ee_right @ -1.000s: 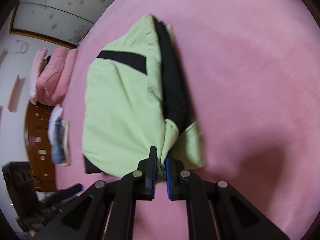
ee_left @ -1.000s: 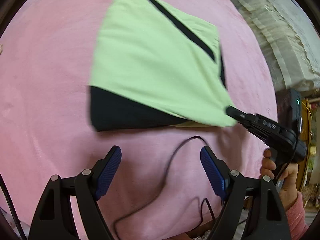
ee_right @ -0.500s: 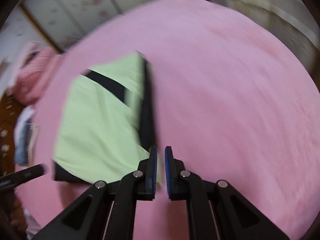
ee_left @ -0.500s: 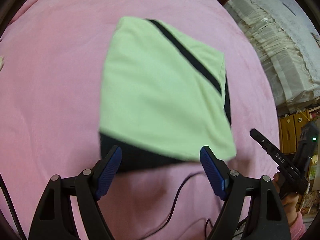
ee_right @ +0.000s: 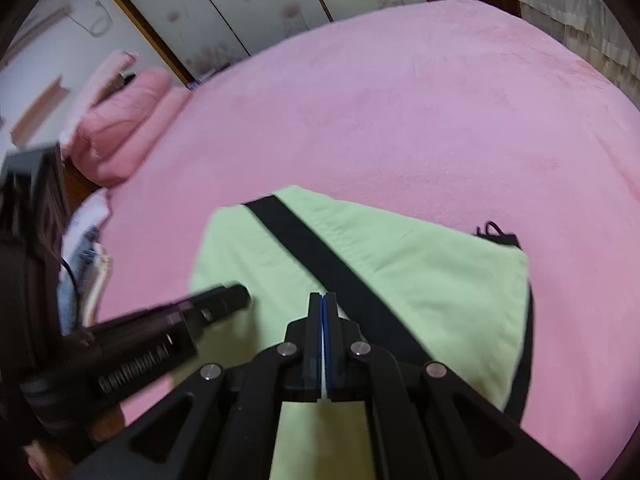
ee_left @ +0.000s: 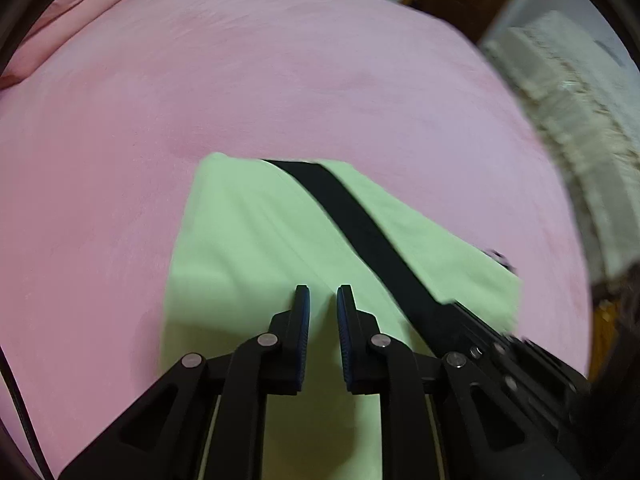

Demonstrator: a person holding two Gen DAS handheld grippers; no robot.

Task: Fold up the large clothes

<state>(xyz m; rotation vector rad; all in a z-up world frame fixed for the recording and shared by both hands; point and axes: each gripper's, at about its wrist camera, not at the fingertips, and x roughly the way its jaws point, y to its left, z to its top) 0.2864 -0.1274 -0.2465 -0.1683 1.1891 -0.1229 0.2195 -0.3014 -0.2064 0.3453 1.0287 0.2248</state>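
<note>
Since a second ago we have let go of the garment's corner with our right hand-held gripper [ee_right: 324,300] and swung both tools in over the cloth. Our left hand-held gripper [ee_left: 323,294] has just been closing; its blue pads [ee_left: 304,320] stand a narrow gap apart with only air between them, above the fabric. Our right one is fully closed, pads together, gripping nothing. We see the folded green garment [ee_left: 248,248], crossed by a black stripe [ee_left: 360,224], lying flat on the pink bed [ee_left: 280,80]. Pink pillows [ee_right: 120,120] sit at the far end.
</note>
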